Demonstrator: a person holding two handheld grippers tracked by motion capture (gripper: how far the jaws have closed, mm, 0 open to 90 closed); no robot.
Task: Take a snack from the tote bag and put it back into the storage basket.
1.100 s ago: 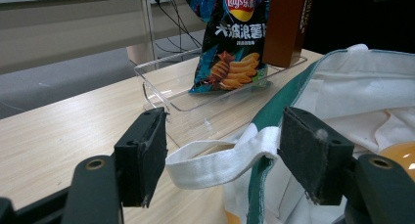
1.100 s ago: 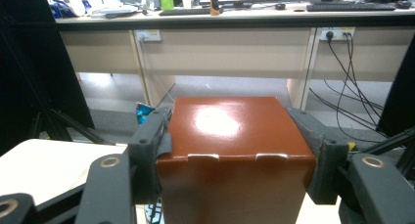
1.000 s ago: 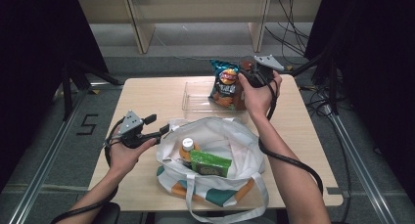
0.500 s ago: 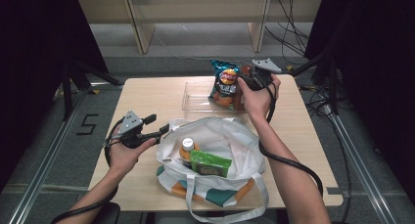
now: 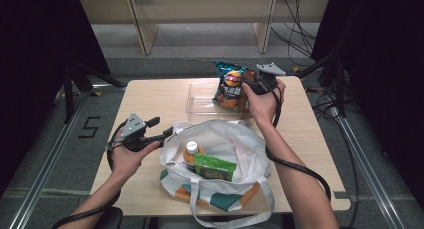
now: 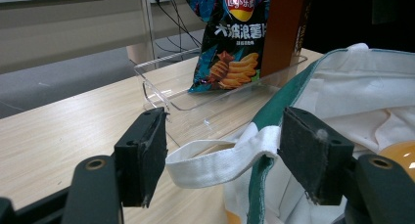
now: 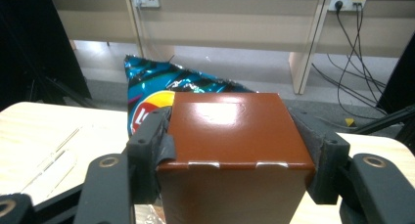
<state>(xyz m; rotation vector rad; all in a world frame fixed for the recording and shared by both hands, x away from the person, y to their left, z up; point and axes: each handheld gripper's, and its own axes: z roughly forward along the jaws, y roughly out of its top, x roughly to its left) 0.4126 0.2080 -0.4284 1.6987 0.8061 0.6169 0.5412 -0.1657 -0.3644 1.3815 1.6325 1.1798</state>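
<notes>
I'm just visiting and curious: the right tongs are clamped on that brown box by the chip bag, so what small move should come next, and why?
Probably lower the brown box a little and let go. The right tongs grip it on both sides, upright in the clear tray beside the chip bag, so it seems to be in place. The left tongs stand open around the white tote bag strap.

Wooden table [image 5: 310, 134] bears clear tray [image 5: 200, 101]; tote bag [image 5: 250, 154].
</notes>
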